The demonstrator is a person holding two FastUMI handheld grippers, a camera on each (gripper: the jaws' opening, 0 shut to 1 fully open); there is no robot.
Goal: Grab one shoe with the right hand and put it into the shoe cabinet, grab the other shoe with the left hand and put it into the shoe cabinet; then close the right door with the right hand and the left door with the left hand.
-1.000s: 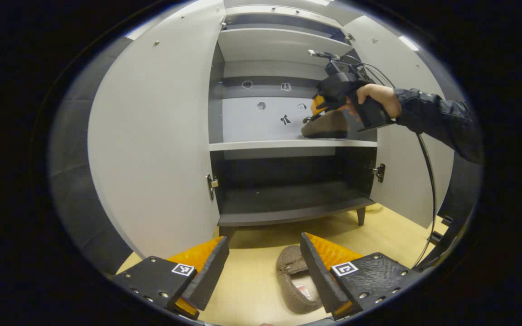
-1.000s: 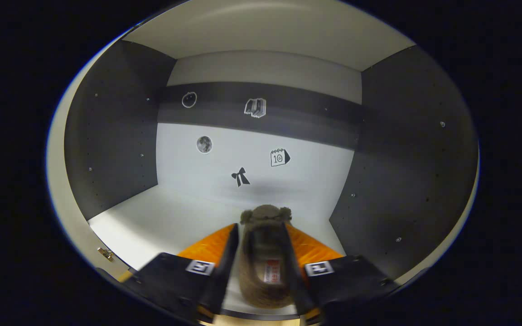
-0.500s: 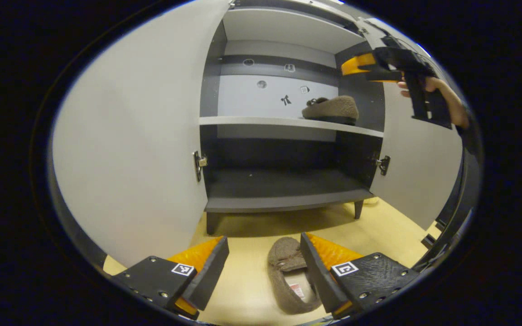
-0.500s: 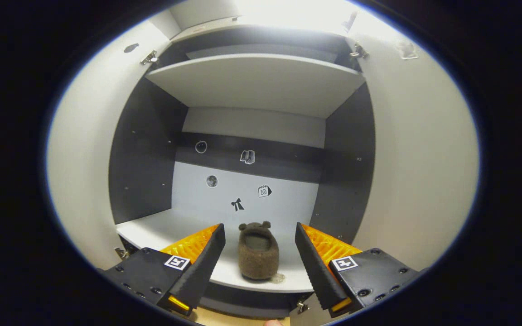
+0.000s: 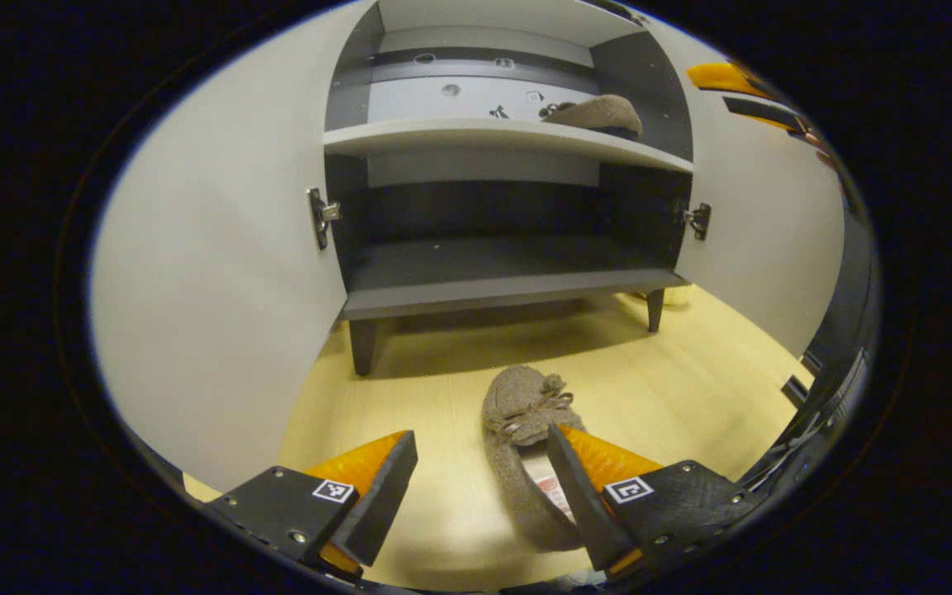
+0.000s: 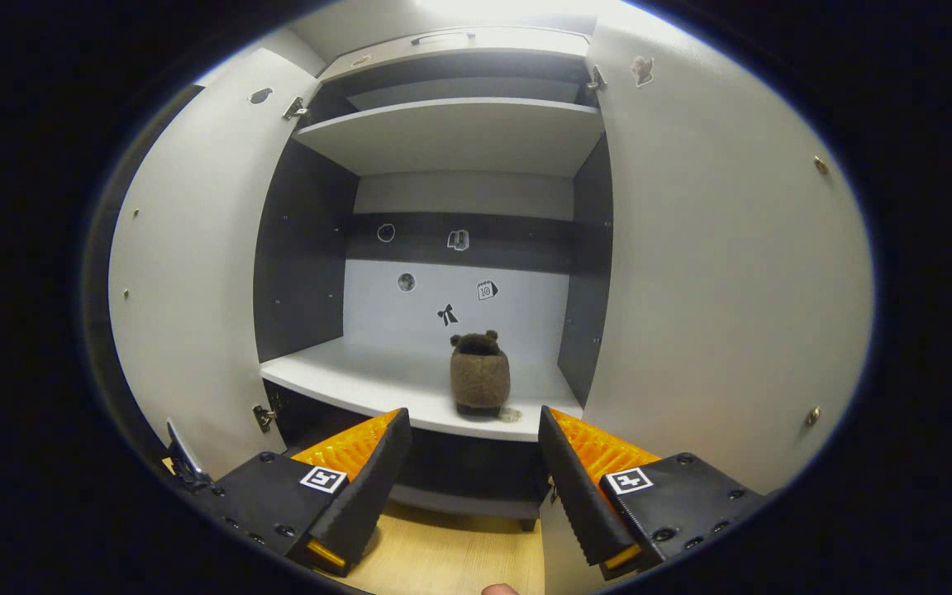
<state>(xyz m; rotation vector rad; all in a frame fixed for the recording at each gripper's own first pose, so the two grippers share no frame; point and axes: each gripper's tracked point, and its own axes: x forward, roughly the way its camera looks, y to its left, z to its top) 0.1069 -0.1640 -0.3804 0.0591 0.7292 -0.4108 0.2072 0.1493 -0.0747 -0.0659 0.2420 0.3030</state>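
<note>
Shoe cabinet [image 5: 517,273] open, one shoe shelved, one shoe on the floor.

Both doors, the left door [image 5: 220,273] and the right door [image 6: 716,281], are seen swung wide. One brown fuzzy shoe [image 6: 480,376] is set on the pale middle shelf [image 6: 377,384], toward its right side, toe inward. The other shoe [image 5: 525,450], grey-brown felt with a small bow at the toe, is seen lying on the wooden floor [image 5: 691,388] before the cabinet. The left gripper [image 5: 480,483] is held wide open above it, one finger overlapping its heel end. The right gripper [image 6: 472,471] is held wide open, empty.
</note>
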